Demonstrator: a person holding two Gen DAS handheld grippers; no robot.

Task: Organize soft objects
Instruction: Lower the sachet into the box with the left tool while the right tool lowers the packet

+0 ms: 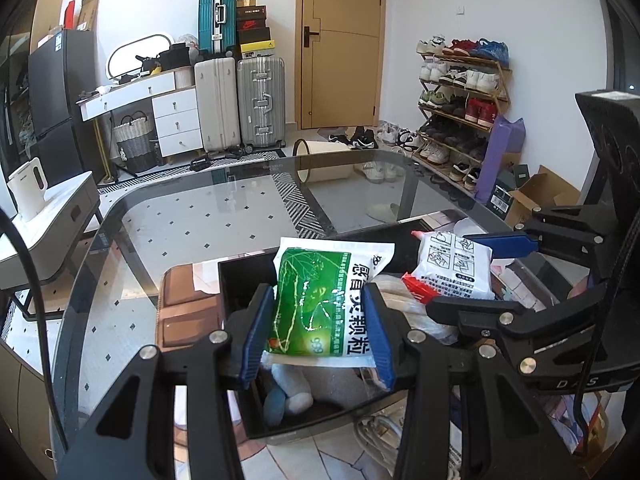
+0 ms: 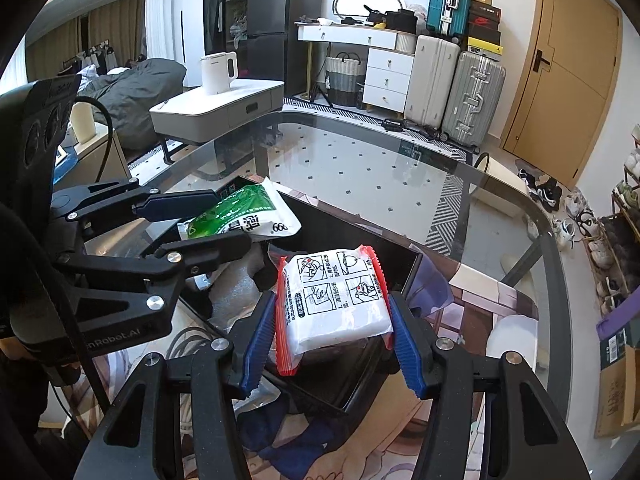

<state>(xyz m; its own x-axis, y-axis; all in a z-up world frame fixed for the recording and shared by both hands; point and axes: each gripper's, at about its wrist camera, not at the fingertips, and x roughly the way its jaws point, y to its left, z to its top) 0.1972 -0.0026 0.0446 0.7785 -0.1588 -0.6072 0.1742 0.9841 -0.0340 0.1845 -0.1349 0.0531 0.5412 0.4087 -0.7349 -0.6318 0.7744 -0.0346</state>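
Note:
My left gripper (image 1: 318,330) is shut on a green and white medicine bag (image 1: 316,300) and holds it above a black tray (image 1: 240,276) on the glass table. My right gripper (image 2: 332,340) is shut on a white pack with red edges (image 2: 336,300), also held over the tray (image 2: 400,256). The left gripper (image 2: 200,220) with its green bag (image 2: 240,216) shows in the right wrist view. The right gripper (image 1: 480,268) with its white pack (image 1: 452,266) shows in the left wrist view. A pale soft toy (image 1: 292,392) and other soft items lie in the tray.
The glass table (image 1: 200,220) stretches ahead, with a printed mat (image 2: 480,300) under the tray. A white side table with a kettle (image 2: 218,74) stands to the left. Suitcases (image 1: 240,104), a shoe rack (image 1: 460,112) and a door stand at the far wall.

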